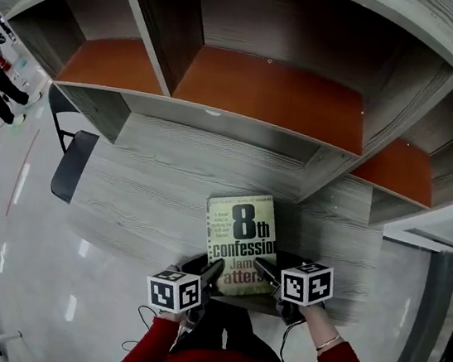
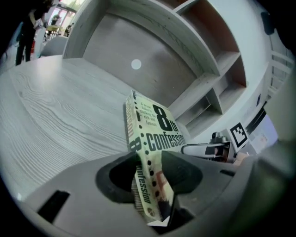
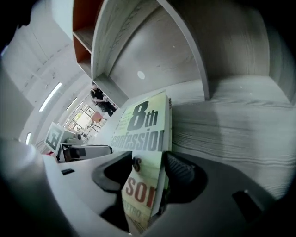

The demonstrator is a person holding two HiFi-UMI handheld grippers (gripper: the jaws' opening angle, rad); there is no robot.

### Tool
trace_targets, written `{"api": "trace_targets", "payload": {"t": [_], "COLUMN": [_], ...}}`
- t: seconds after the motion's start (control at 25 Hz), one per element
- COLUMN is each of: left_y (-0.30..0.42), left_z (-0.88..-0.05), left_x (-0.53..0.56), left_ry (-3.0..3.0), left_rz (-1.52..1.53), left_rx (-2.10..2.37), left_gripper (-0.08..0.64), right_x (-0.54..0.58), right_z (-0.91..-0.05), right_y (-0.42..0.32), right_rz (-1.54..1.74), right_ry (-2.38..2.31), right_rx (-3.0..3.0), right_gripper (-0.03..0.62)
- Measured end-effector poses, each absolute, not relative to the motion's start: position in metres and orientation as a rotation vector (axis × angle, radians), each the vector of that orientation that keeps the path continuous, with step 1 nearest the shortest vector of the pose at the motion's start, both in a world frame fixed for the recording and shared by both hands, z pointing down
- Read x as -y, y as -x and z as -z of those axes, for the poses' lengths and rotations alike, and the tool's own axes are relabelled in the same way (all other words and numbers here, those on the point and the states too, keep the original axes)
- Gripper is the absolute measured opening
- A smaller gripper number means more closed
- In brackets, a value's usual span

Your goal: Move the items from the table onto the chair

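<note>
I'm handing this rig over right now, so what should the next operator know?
Left tongs shut on the book's near-left corner; right tongs shut on its near-right corner.
Book lies at the table's near edge.
Chair stands off the table's left end.
Done: book gripped.
Left: lift it and carry it to the chair.

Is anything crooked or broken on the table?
Nothing looks broken or spilled. The book lies slightly crooked at the near edge of the table, with the left gripper and right gripper clamped on its near corners.
</note>
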State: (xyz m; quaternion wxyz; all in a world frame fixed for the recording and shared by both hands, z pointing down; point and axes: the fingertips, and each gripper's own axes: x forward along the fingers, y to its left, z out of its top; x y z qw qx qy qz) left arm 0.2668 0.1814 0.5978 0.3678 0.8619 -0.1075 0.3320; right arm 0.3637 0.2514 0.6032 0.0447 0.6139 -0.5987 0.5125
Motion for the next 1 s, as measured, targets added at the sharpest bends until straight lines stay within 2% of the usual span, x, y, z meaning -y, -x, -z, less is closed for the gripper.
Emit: {"api": "trace_targets", "payload": {"t": [0.4,0.76,1.0], "left_y": [-0.271,-0.258,-0.213], "left_z": [-0.469,-0.432,-0.396], "left_x": [-0.159,-0.172,-0.153], "left_ry": [-2.733,-2.837,-2.874], "left_rz": [-0.578,-0.477,-0.394], "left_rx": [0.378,0.473,0.668], "left_gripper": [0.181,0.179,0.179], "right_x": [-0.230,-0.242,-0.211], "right_z": [-0.480,-0.446,-0.411], "right_y": [-0.365,-0.353,-0.315], "right_rz": [-0.944,-0.801,-0.686], "right_ry": [-2.179,-2.233,-2.125], "right_rx": [2.044,2.084,2.236], "right_gripper": [0.235,0.234,0.235]}}
